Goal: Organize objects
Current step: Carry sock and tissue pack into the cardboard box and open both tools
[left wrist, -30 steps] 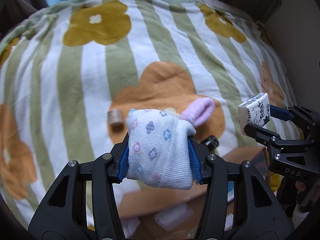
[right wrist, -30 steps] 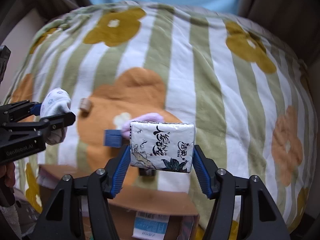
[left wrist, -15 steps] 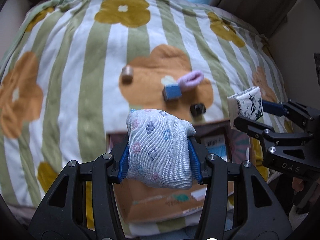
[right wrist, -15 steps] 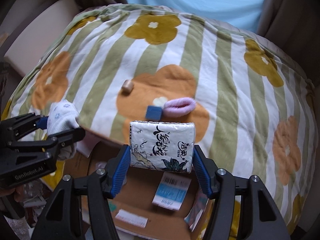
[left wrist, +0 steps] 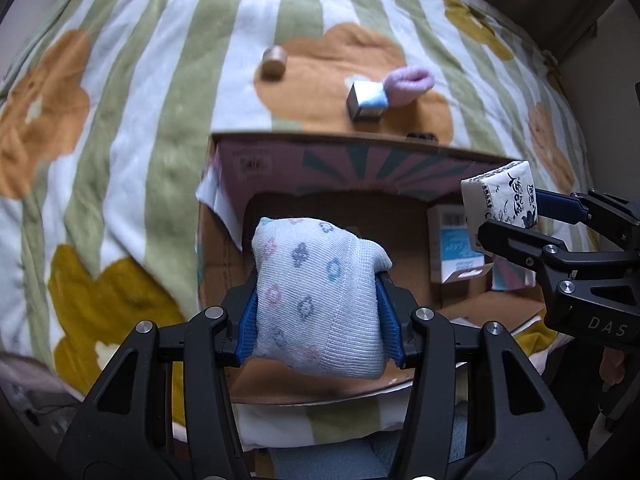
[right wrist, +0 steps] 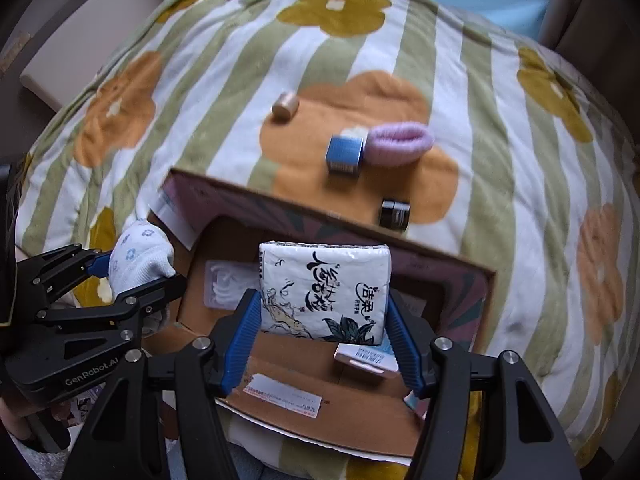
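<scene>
Left gripper (left wrist: pixel 318 312) clamps a pale, flower-dotted rolled sock (left wrist: pixel 316 300).

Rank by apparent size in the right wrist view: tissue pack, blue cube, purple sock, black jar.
1. tissue pack, nearest the camera, so likely inflated.
2. purple sock.
3. blue cube, only somewhat smaller than the sock.
4. black jar.

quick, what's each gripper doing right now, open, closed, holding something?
Left gripper: closed on a rolled white sock with coloured flower print.
Right gripper: closed on a white tissue pack with black lettering.
</scene>
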{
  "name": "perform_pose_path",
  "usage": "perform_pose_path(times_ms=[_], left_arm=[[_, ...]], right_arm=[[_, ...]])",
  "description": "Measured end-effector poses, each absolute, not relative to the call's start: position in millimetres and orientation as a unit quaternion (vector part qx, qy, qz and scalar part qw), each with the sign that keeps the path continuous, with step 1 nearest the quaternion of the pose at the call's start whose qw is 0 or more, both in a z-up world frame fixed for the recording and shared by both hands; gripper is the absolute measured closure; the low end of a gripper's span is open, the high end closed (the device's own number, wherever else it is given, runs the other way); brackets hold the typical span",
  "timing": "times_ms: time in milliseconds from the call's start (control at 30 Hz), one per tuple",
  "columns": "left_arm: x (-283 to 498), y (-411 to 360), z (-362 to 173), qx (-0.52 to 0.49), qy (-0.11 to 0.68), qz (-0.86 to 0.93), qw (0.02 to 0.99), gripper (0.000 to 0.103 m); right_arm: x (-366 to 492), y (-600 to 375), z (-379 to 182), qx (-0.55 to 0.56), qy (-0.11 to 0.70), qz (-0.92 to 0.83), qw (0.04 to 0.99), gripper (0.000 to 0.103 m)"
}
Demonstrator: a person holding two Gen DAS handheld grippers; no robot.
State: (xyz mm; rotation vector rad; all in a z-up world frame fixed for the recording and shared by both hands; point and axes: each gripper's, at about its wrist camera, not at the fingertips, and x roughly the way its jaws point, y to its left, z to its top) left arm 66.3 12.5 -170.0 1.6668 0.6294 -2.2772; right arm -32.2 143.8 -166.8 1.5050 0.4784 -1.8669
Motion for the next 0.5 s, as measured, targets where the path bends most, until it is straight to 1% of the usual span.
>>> perform_pose_path(times_ms=[200, 500], left_arm=[[67.6, 16.4, -188.7, 0.584, 0.222, -0.772, 0.120, 0.057], [54.2, 21.4, -191.9, 0.591, 0.198, -0.773, 0.117, 0.057]], right_arm=[[-25.6, 145.7, -187.0, 0.588, 0.195, -0.708, 0.340, 0.046], [-29.0, 149.7, -193.6, 0.591, 0.192, -0.705, 0.342, 0.046]])
